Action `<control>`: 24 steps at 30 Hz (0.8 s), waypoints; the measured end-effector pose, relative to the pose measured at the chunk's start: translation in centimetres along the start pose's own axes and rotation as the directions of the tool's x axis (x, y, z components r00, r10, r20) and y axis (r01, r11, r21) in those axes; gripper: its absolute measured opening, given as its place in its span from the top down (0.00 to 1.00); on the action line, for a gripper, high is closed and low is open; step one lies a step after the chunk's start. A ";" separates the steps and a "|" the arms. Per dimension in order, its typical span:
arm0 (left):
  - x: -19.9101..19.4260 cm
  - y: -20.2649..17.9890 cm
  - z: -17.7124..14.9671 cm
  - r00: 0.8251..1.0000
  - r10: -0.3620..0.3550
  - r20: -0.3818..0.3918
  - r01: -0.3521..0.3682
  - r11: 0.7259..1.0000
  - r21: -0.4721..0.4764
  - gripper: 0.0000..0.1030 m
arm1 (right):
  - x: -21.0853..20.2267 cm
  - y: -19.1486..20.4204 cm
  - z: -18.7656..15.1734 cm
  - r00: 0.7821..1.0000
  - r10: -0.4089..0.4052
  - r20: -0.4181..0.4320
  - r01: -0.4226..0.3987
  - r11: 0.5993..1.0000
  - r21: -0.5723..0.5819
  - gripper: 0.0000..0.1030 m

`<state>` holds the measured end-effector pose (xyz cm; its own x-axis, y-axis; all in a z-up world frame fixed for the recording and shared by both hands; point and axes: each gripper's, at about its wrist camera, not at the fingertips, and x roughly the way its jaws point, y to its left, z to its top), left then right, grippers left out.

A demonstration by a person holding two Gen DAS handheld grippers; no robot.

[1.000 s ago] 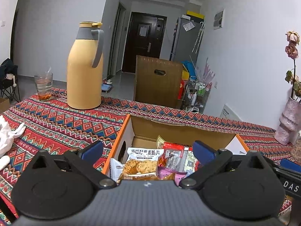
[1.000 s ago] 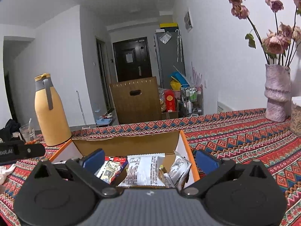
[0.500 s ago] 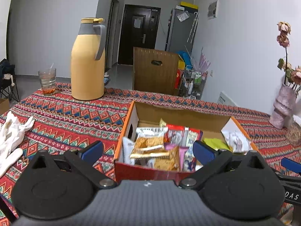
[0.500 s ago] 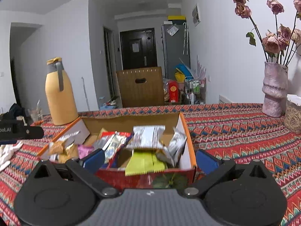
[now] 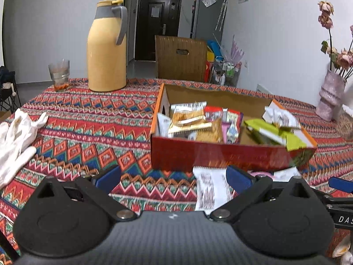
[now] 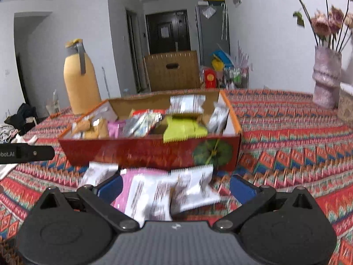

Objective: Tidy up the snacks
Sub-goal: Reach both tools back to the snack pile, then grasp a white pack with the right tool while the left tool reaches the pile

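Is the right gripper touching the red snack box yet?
Apart. The right wrist view shows the open right gripper short of the red snack box, with loose snack packets and tablecloth lying between its fingertips and the box's front wall.

Showing a red box (image 6: 136, 154) with orange rims, a brown inside and a green round print (image 6: 212, 152) on its front. Holding lime-green (image 6: 184, 129), pink, white and golden-tan packets. Lying in front: white and pink packets (image 6: 152, 194) with dark print. Covering the table: a cloth (image 5: 88, 130) in red, orange, teal and blue zigzags and diamonds. Standing behind: a yellow flask (image 5: 107, 50) with grey handle.
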<state>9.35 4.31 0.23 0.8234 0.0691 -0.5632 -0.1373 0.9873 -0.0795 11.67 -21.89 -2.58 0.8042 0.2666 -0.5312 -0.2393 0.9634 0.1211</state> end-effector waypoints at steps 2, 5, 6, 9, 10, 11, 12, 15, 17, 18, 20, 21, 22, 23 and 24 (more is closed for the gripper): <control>0.5 0.2 -0.8 1.000 0.002 -0.006 -0.002 1.000 -0.005 0.00 | 0.2 0.2 -0.7 1.000 -0.014 -0.026 0.014 1.000 0.003 0.00; 1.1 0.4 -1.6 1.000 0.010 -0.011 -0.010 1.000 -0.009 0.00 | 0.6 0.5 -1.3 0.998 -0.026 -0.050 0.027 1.000 0.009 0.00; 1.2 0.3 -1.7 1.000 0.015 -0.014 -0.015 1.000 -0.007 0.00 | 0.8 0.6 -1.4 0.997 -0.036 -0.062 0.037 0.999 0.016 0.00; 1.3 0.4 -1.9 1.000 0.012 -0.013 -0.012 1.000 -0.009 0.00 | 1.5 0.9 -1.2 0.995 -0.038 -0.093 0.040 0.999 0.020 0.00; 1.3 0.4 -2.0 1.000 0.009 -0.011 -0.009 1.000 -0.012 0.00 | 1.6 1.0 -1.1 0.995 -0.034 -0.097 0.036 0.999 0.016 0.00; 1.3 0.5 -2.0 1.000 0.007 -0.011 -0.007 1.000 -0.015 0.00 | 1.8 1.2 -0.9 0.995 -0.034 -0.099 0.035 0.999 0.009 0.00; 1.4 0.5 -2.0 1.000 0.006 -0.013 -0.006 1.000 -0.019 0.00 | 2.0 1.4 -0.8 0.994 -0.033 -0.101 0.033 0.999 0.002 0.00; 1.5 0.8 -2.0 1.000 0.003 -0.023 -0.004 0.999 -0.033 0.00 | 2.7 1.9 -0.5 0.992 -0.027 -0.125 0.026 1.000 -0.015 0.00; 1.6 0.8 -2.1 1.000 0.001 -0.029 -0.003 0.999 -0.037 0.00 | 3.2 2.1 -0.4 0.990 -0.033 -0.138 0.031 0.999 -0.019 0.00; 1.6 0.8 -2.1 1.000 0.000 -0.031 -0.002 0.999 -0.039 0.00 | 3.4 2.1 -0.4 0.989 -0.034 -0.142 0.032 0.999 -0.017 0.00; 1.7 0.8 -2.1 0.999 -0.003 -0.034 0.002 0.999 -0.041 0.00 | 3.9 2.1 -0.5 0.988 -0.033 -0.154 0.032 0.999 -0.007 0.00; 1.7 0.9 -2.1 0.999 -0.004 -0.035 0.003 0.999 -0.043 0.00 | 4.1 2.1 -0.5 0.987 -0.032 -0.157 0.032 0.999 -0.002 0.00; 1.7 0.9 -2.1 0.999 -0.004 -0.036 0.003 0.999 -0.044 0.00 | 4.2 2.0 -0.5 0.987 -0.031 -0.159 0.032 0.999 0.001 0.00; 1.7 0.9 -2.1 0.999 -0.005 -0.038 0.003 0.999 -0.045 0.00 | 4.3 1.9 -0.5 0.987 -0.031 -0.159 0.032 0.999 0.005 0.00; 1.8 0.9 -2.1 0.999 -0.005 -0.040 0.003 0.999 -0.046 0.00 | 4.4 1.9 -0.6 0.987 -0.030 -0.158 0.032 0.999 0.007 0.02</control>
<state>9.53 5.06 -2.60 0.8015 0.0588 -0.5952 -0.1601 0.9799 -0.1188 14.44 -18.89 -5.17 0.7150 0.2295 -0.6603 -0.2101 0.9715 0.1101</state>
